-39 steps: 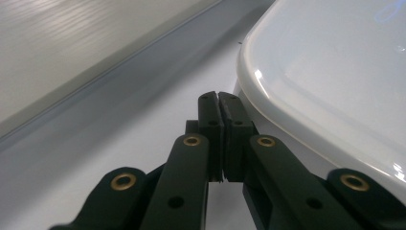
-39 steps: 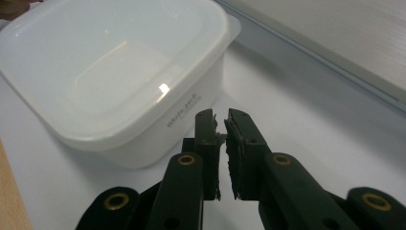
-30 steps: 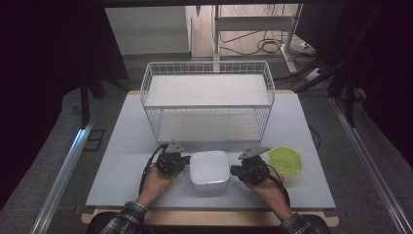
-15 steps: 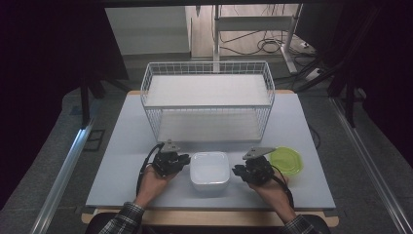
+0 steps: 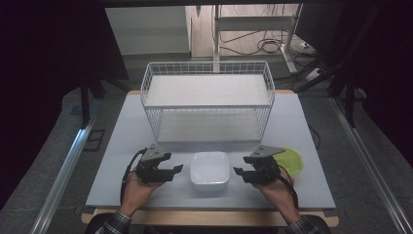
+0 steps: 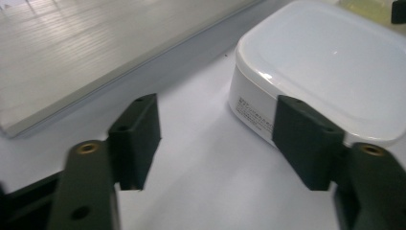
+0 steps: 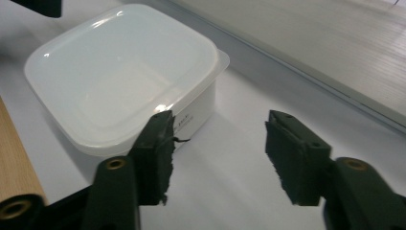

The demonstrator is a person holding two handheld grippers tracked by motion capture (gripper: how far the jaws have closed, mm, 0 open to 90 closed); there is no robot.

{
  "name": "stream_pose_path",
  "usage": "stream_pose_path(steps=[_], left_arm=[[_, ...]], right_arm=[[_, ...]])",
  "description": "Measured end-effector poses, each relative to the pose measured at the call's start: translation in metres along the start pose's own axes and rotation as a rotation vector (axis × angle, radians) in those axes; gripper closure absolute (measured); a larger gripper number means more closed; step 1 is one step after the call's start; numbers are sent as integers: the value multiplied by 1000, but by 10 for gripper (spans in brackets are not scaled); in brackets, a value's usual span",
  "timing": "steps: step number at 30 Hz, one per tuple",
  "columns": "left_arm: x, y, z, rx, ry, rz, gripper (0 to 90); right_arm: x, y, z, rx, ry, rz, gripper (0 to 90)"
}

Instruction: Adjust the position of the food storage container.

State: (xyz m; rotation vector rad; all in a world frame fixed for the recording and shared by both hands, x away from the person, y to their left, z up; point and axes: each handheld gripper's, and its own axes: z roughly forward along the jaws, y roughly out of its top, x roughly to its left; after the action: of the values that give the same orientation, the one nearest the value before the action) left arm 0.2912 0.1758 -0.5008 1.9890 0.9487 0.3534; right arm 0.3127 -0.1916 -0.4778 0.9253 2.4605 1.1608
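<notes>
Both grippers have backed off the tub since the earlier frames, where they sat tight against its sides; now there is a clear gap of table on either side of it. The left gripper point(image 5: 176, 170) has drawn away to the left and its jaws have just been opening, with nothing between them but bare table. In the left gripper view the two black pads stand well apart, the tub point(image 6: 330, 67) off to the right, one pad overlapping its near side in the picture. The right gripper point(image 5: 239, 172) has just been opening too, released, and its jaws frame only table in the right gripper view, with the tub point(image 7: 124, 72) up and to the left of them.

From the high view the tub point(image 5: 210, 168) sits on the table point(image 5: 126, 141) near the front edge, squarely between the two grippers, apart from both. It is white, square with rounded corners, and a small printed label shows on its side wall in both gripper views. Behind it stands a white wire basket point(image 5: 207, 105), its front just beyond the tub. A green lid point(image 5: 291, 160) lies flat on the table just right of the right gripper, partly behind that gripper's grey plate. Each hand rests low at the table's front edge, grippers pointing inward at the tub.
</notes>
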Motion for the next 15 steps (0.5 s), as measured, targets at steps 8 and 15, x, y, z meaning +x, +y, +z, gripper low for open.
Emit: stream_pose_path(steps=[8,15], left_arm=[[-6,-13,-13,19,-11,25,171],[-19,-22,-14,74,12,105,78]], right_arm=[[1,-3,-2,-35,10,16,311],[5,-8,-3,-42,40,28,259]])
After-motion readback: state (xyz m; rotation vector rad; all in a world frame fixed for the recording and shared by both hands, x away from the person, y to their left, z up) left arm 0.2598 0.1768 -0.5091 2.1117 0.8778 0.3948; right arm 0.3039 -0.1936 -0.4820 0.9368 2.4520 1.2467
